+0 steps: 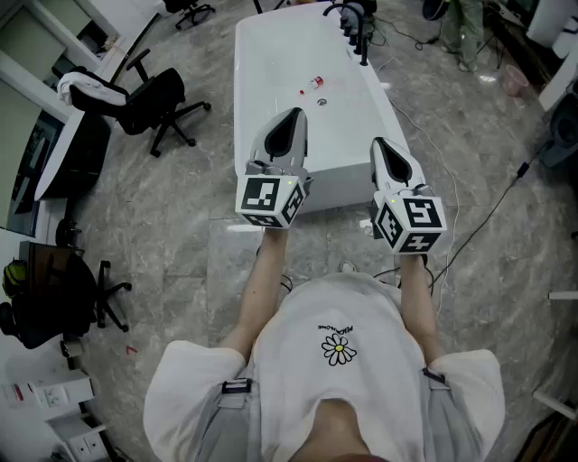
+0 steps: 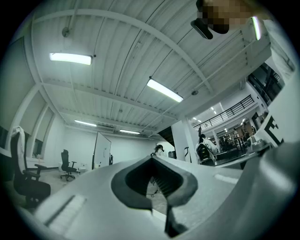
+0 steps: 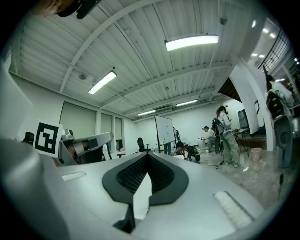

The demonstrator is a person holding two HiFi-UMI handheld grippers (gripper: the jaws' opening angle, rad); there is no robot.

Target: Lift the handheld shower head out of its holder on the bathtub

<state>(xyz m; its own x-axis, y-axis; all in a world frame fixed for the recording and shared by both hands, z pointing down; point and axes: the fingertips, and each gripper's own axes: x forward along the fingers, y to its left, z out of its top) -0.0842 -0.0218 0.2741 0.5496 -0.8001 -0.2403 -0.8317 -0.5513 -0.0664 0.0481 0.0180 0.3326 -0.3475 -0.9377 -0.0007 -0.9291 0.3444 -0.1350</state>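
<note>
while left gripper [image 1: 293,117] and right gripper [image 1: 380,144] are held closed and empty, well short of the shower head [image 1: 355,20] at the far end of the bathtub [image 1: 271,81], it may be knocked by late-opened jaws.

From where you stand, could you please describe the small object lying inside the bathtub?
Start at the white bathtub. On its floor, just beyond the round drain, lies a small red-and-white object. Its red sets it apart from the dark fittings on the far rim.
</note>
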